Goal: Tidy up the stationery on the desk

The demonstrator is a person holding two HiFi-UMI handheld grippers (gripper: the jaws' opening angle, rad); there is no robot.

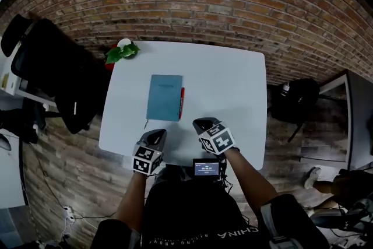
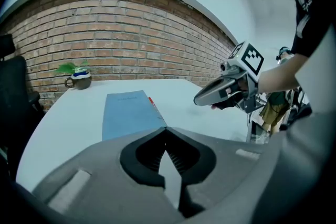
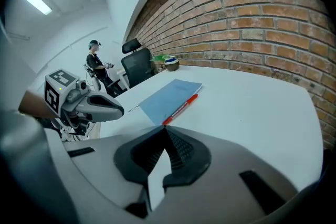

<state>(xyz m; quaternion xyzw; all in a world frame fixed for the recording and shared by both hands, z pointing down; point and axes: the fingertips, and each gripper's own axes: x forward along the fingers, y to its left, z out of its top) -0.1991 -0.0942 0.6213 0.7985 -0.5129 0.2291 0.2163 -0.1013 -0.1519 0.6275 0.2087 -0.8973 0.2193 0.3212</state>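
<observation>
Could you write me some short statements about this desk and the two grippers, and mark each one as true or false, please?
1. A red pen lies beside the blue notebook, on its right in the head view. True.
2. The notebook lies open. False: it is closed.
3. The left gripper holds the pen. False: its jaws are together and empty; the pen lies on the desk.
4. A potted plant stands at the desk's far left corner. True.
5. The right gripper has its jaws wide apart. False: they are together, with nothing between them.
</observation>
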